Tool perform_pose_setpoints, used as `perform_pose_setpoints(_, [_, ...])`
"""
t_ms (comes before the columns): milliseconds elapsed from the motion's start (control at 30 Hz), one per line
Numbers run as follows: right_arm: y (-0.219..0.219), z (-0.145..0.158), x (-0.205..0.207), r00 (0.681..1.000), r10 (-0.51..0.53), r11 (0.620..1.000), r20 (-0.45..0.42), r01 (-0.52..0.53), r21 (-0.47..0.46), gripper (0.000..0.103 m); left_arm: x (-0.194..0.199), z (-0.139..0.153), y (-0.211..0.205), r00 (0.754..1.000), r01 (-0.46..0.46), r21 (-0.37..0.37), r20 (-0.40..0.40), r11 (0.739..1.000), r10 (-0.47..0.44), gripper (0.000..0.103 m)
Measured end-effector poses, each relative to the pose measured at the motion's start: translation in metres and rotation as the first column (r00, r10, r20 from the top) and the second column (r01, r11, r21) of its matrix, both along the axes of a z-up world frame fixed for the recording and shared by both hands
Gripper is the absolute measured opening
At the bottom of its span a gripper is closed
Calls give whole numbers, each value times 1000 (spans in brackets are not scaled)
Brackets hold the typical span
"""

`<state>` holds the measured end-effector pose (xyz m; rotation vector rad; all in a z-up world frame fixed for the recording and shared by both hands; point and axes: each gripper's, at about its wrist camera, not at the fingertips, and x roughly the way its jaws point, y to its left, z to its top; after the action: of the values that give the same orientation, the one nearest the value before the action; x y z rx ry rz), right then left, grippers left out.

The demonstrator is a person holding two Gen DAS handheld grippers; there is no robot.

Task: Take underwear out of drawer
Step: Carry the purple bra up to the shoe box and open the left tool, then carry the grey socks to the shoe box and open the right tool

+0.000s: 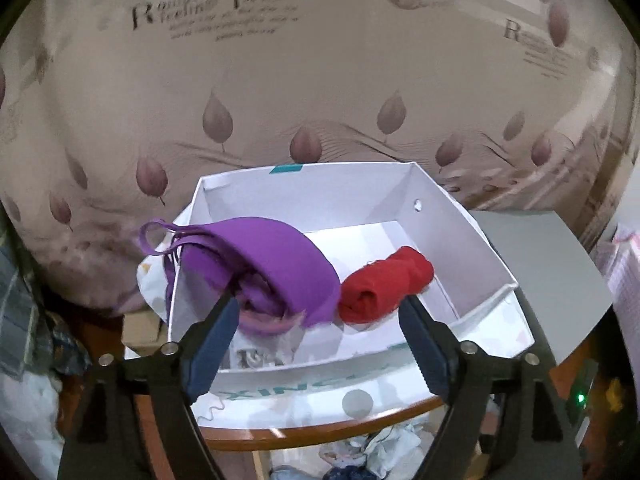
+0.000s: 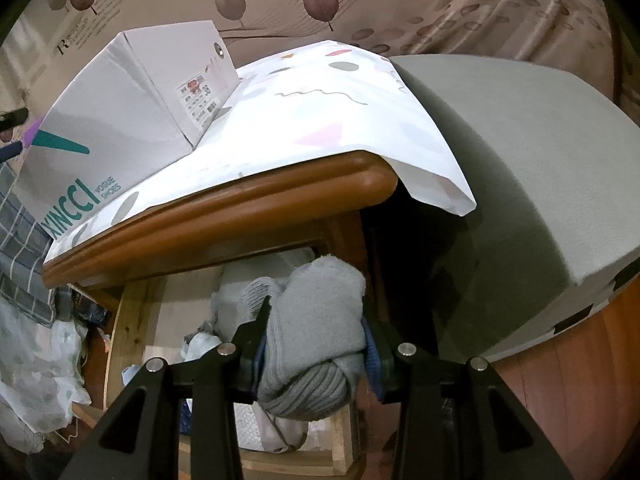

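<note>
On inspection, the left gripper (image 1: pixel 318 322) stood with its jaws spread wide and nothing pressed between them, low in the left wrist frame above the white shoe box (image 1: pixel 460 216) at centre. Inside that box lay a purple bra (image 1: pixel 276 256), draped against the left wall with its strap looped over the rim, and just beside it to the right a red rolled garment (image 1: pixel 386 284); neither was touched by the pads. The box rested on a patterned cloth (image 2: pixel 320 120) covering the wooden table (image 2: pixel 240 196). In the right wrist frame, the right gripper (image 2: pixel 314 344) was clamped on a grey rolled garment (image 2: pixel 316 320), low at centre, below the table edge and in front of the open drawer (image 2: pixel 132 304), where further pale fabric was visible though indistinct. Judged from this, two pieces were already deposited in the box and a third was out of the drawer but not yet delivered. Remaining work appeared to be placing the grey roll in the box and clearing whatever underwear was left in the drawer; the quantity could not be determined.
</note>
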<state>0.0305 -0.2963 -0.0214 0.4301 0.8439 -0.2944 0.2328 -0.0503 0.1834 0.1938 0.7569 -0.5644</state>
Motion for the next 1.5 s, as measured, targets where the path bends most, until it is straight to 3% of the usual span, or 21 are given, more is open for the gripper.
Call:
perform_pose_setpoints(333, [5, -1, -1, 1000, 24, 1000, -4, -24, -16, 39, -46, -6, 23, 997, -37, 15, 68, 999, 36, 80])
perform_pose_setpoints(600, [5, 1, -5, 999, 39, 999, 9, -39, 0, 39, -87, -51, 69, 978, -177, 31, 118, 984, 173, 87])
perform_pose_setpoints(700, [4, 7, -7, 999, 46, 999, 8, -46, -23, 39, -95, -77, 92, 958, -270, 52, 114, 961, 263, 87])
perform_pose_setpoints(867, [5, 20, -14, 999, 43, 998, -23, -44, -48, 39, -95, -122, 124, 903, -427, 103, 99, 898, 418, 87])
perform_pose_setpoints(1033, [11, 64, -6, 997, 76, 991, -10, -76, -107, 39, -94, -147, 137, 878, -479, 67, 32, 875, 478, 87])
perform_pose_setpoints(1267, [30, 149, 25, 983, 165, 965, 75, -146, -218, 39, -96, -167, 143, 850, -526, 107, 42, 843, 525, 87])
perform_pose_setpoints(1500, [46, 200, 70, 969, 227, 940, 97, -192, -282, 39, -89, -172, 165, 784, -620, 108, 49, 777, 619, 87])
